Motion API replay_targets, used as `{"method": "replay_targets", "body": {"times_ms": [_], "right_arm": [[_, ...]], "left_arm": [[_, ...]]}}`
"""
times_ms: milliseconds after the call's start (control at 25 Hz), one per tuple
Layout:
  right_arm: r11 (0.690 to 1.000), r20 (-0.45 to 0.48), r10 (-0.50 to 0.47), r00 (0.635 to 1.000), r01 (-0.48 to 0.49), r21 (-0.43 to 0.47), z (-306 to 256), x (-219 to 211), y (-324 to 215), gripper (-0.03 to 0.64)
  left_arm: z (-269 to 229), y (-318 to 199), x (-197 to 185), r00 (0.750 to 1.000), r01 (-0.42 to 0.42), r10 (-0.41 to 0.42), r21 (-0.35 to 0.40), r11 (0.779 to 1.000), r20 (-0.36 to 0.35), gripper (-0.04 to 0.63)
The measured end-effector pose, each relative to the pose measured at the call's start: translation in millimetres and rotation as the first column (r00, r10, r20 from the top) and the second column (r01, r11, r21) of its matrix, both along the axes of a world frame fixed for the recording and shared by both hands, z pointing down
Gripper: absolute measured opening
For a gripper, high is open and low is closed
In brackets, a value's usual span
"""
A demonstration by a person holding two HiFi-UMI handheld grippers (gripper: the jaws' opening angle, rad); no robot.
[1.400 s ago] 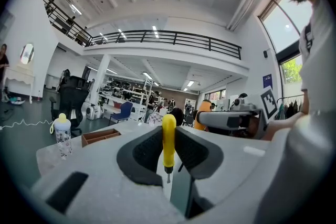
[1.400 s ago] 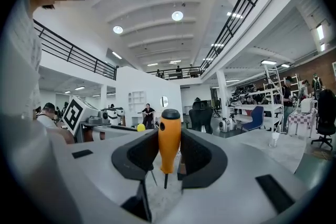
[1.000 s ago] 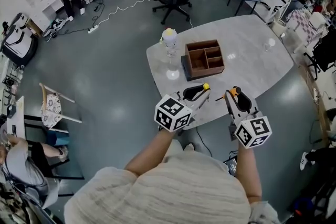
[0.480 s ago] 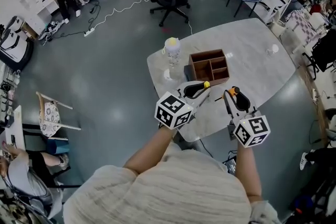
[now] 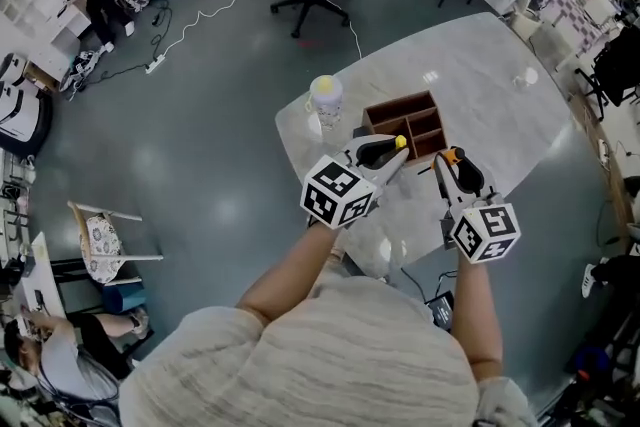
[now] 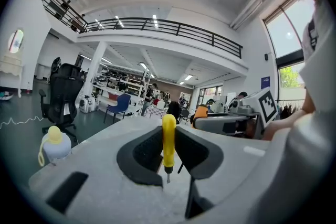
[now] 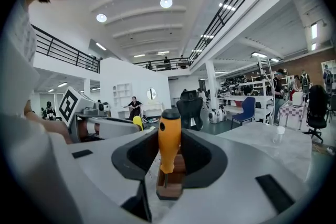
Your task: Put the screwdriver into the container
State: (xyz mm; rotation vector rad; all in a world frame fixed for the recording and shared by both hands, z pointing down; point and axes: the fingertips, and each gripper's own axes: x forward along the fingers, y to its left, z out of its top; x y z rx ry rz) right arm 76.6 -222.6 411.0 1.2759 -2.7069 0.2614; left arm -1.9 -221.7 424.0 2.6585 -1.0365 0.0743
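Grey marble table (image 5: pixel 480 85) carries the wooden container (image 5: pixel 398 104). Left gripper (image 5: pixel 394 148) is clamped on a yellow screwdriver (image 6: pixel 168 136), right gripper (image 5: pixel 452 161) on an orange screwdriver (image 7: pixel 169 144); both are held just short of the box. Step judged: carry. Next, lower a tip into a compartment. Only the right gripper view shows the container beyond its jaws.

Wears a loose, short-sleeved top of pale grey, finely striped cloth (image 5: pixel 320 365). Shows a light grey left gripper (image 5: pixel 392 152) and right gripper (image 5: pixel 448 165), black-padded inside, each with a white cube of black square markers (image 5: pixel 338 192).
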Motion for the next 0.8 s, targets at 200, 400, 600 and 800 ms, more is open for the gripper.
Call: {"method": "replay_targets", "body": {"times_ms": [200,400,600,800], "right_arm": [[0.999,-0.026,0.032,0.999,-0.032,-0.026,16,-4,-26,0.129],[0.997,-0.034,0.049,0.998,-0.051,-0.054,34,-15,-48,0.129],[0.995,-0.065,0.039,0.997,-0.045,-0.091,51,-30,-66,0.129],[0.990,-0.124,0.012,0.992,-0.029,-0.141,77,-45,-82,0.129]], "left_arm": [[13,-27,-4,1.000,-0.014,0.014,-0.024,1.000,0.002,0.080],[25,-44,-7,1.000,-0.030,0.030,-0.045,0.999,0.001,0.080],[34,-55,-12,0.999,-0.042,0.042,-0.066,0.997,0.003,0.080],[42,-64,-19,0.999,-0.047,0.047,-0.086,0.995,0.000,0.080]]}}
